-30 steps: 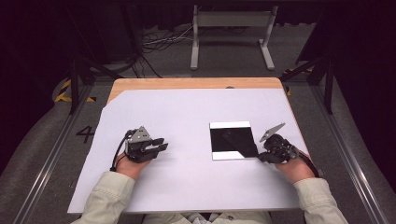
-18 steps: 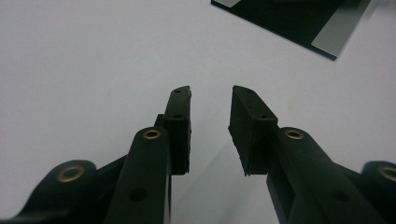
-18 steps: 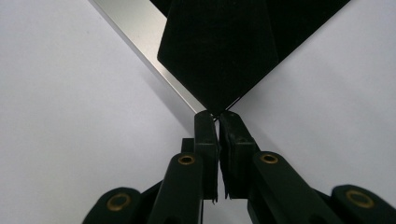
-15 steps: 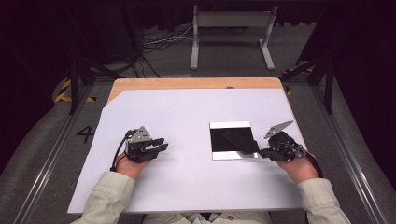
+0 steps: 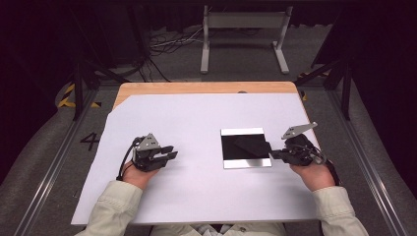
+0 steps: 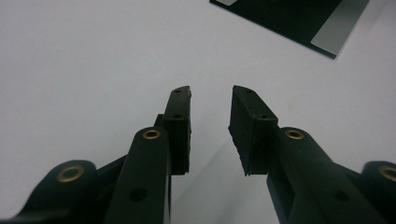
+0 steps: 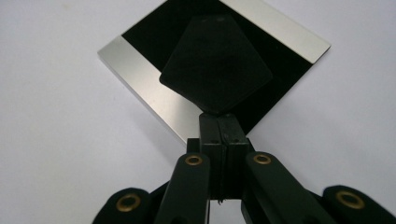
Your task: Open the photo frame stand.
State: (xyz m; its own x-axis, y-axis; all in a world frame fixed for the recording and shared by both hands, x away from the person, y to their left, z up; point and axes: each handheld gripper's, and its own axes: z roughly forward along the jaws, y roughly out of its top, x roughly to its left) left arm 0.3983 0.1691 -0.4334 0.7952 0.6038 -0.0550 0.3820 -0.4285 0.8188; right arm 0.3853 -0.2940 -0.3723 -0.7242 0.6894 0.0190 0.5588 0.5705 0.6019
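A white table (image 5: 196, 196) holds a square black plate with silver edge strips (image 5: 246, 147) right of centre. On it lies a dark flat cloth-like piece (image 7: 217, 60). The right gripper (image 7: 223, 122), jaws pressed together, pinches that piece's near corner. The left gripper (image 6: 211, 126) rests well apart on the left, jaws spread, holding nothing. To move the piece cleanly, it seems best to draw it low and slowly, keeping the plate from sliding.

Light is falling from overhead onto the white sheet (image 5: 206, 123), leaving the floor and surroundings sinking into near-black. The high view is looking soft and slightly grainy. In the gripper views, the near jaws are blurring, the sheet is fading to grey at the corners, and the plate's (image 7: 154, 79) silver strips are glaring.
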